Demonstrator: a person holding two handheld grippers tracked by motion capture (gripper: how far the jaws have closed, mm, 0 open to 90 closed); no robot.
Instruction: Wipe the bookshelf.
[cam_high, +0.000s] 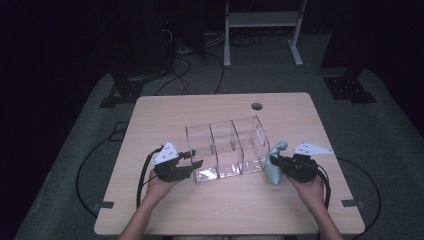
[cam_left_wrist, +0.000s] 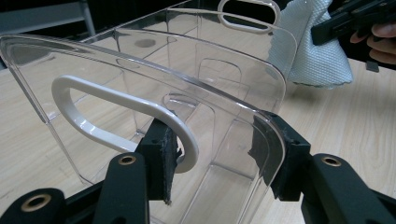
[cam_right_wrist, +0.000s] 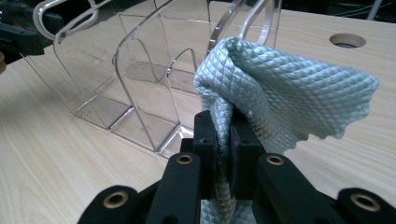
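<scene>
A clear three-compartment organiser (cam_high: 227, 147) is stood near the middle of the tabletop (cam_high: 165, 107), towards the person's edge. Its left end wall, by the white handle (cam_left_wrist: 119, 119), is clamped between the pads of the left gripper (cam_high: 192, 159). A pale blue cloth (cam_high: 276, 161) is pinched tightly in the right gripper (cam_high: 274, 161) and held just beside the organiser's right end wall. A cable hole (cam_high: 256, 106) is seen near the far edge.
</scene>
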